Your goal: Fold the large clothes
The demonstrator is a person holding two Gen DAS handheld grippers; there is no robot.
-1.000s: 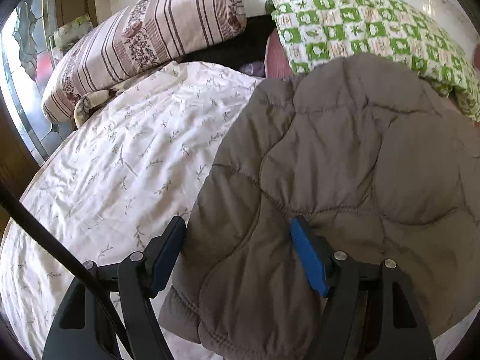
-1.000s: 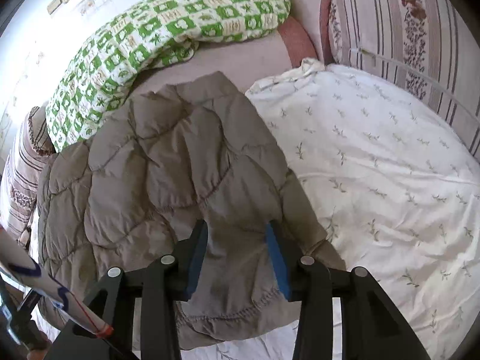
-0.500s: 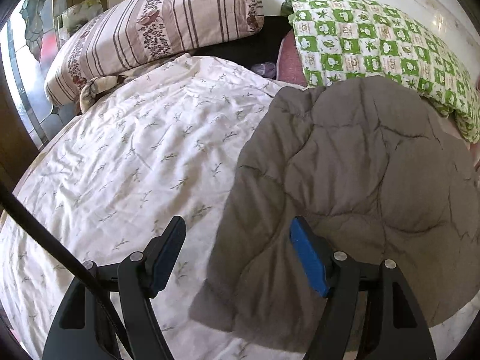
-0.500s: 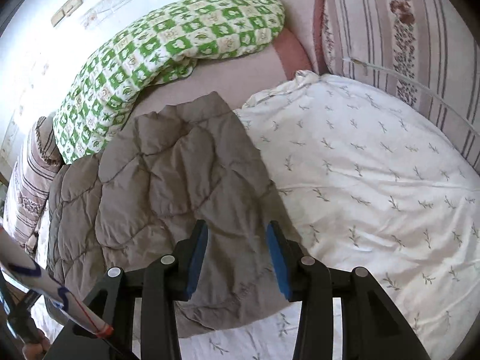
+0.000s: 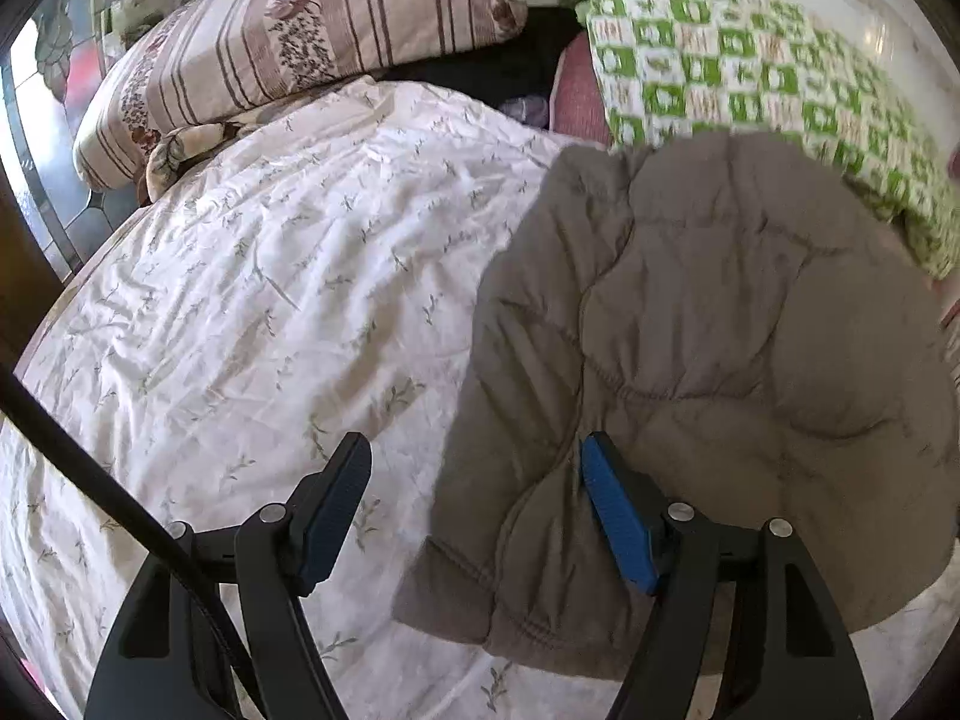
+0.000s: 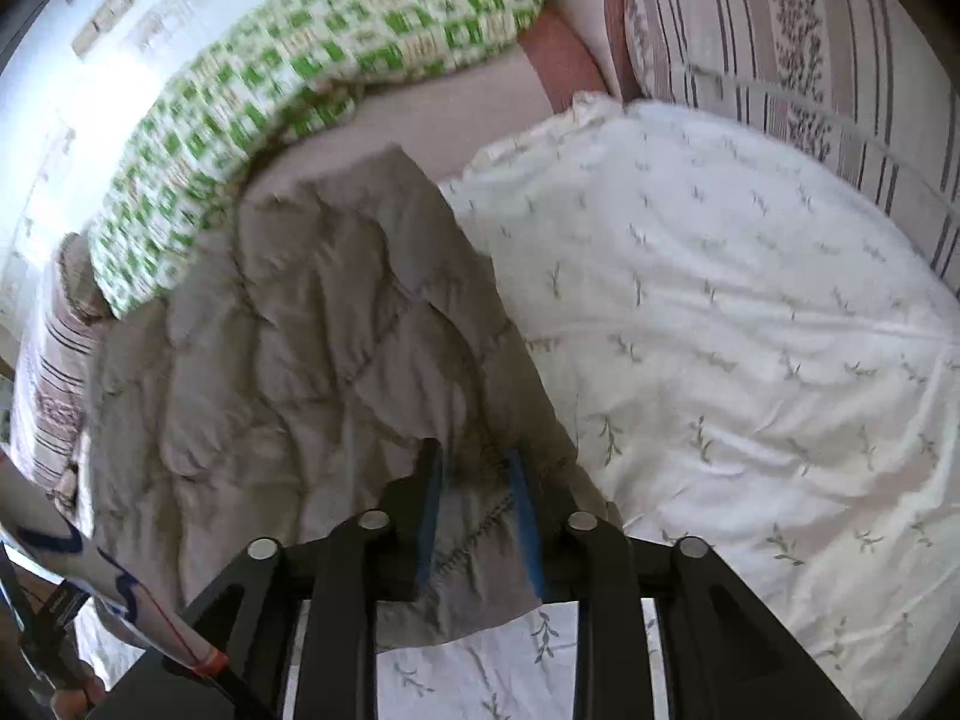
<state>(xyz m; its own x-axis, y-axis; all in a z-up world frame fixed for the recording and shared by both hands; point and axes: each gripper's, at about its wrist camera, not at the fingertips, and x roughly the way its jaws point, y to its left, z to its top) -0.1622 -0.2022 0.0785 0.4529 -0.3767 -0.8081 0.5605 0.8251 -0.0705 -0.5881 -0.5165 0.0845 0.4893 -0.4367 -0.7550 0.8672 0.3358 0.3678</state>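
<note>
R gripper jaws have just been closing, pads now pinching a fold at the near edge of the quilted grey-brown jacket. L gripper is released, wide apart, above the jacket's corner. Jacket lies spread on the floral bedsheet, w/ the green checked pillow at its far end.

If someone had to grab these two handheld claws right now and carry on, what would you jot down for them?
Left claw: open, holding nothing, poised over the near left edge of the grey-brown quilted garment.
Right claw: its jaws have just been closing, with the garment's near hem between the pads; whether it is gripped is unclear.
The garment lies on the white leaf-print bed sheet, its far end by the green-and-white checked pillow.
Done: garment lies fairly flat, seemingly partly folded.
Left: probably secure the hem, then finish the fold.
</note>
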